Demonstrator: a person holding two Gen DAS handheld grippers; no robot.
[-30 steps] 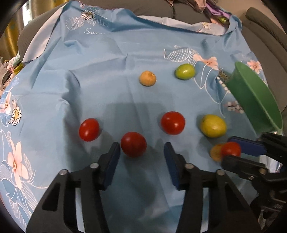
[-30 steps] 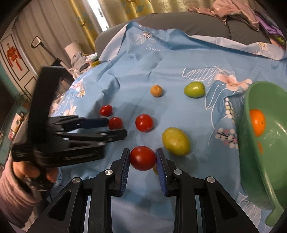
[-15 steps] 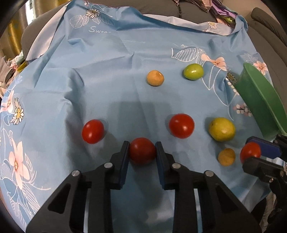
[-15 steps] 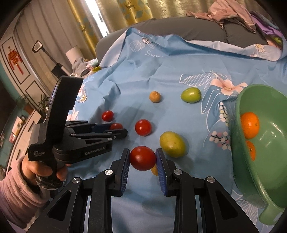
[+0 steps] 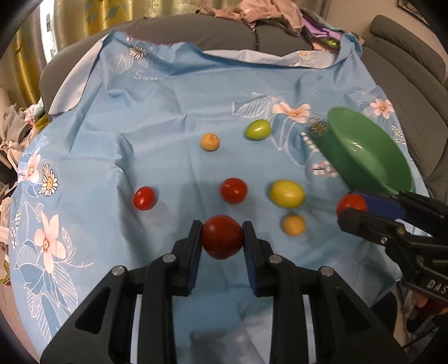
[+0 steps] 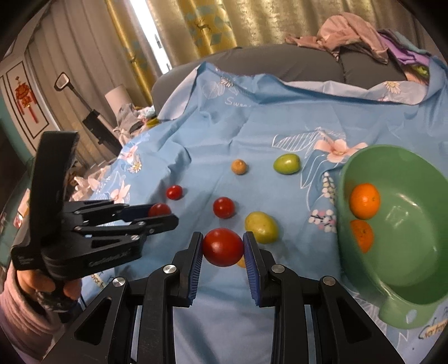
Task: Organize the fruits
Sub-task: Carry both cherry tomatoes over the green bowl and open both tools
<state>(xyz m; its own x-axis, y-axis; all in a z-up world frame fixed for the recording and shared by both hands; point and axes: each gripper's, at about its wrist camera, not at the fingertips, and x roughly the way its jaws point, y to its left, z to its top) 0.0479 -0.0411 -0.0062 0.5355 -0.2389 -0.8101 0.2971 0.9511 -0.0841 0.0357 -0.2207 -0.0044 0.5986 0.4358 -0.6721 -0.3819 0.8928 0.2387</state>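
My left gripper (image 5: 222,238) is shut on a red tomato (image 5: 222,236), held a little above the blue floral cloth (image 5: 168,106). My right gripper (image 6: 223,247) is shut on another red tomato (image 6: 223,247); from the left wrist view it shows at the right edge with its tomato (image 5: 351,204). A green bowl (image 6: 420,285) at the right holds two oranges (image 6: 365,200). Loose on the cloth lie two red tomatoes (image 5: 233,190) (image 5: 144,198), a yellow fruit (image 5: 287,193), a green fruit (image 5: 257,129) and two small tan fruits (image 5: 210,142) (image 5: 293,224).
A grey sofa (image 5: 224,33) with piled clothes (image 6: 352,33) lies behind the cloth. Curtains (image 6: 196,25) hang at the back. A hand in a pink sleeve (image 6: 25,302) holds the left gripper at the left of the right wrist view.
My left gripper closed on the red tomato, then lifted it off the cloth. The right gripper rose slightly with its tomato, uncovering the small tan fruit beneath.
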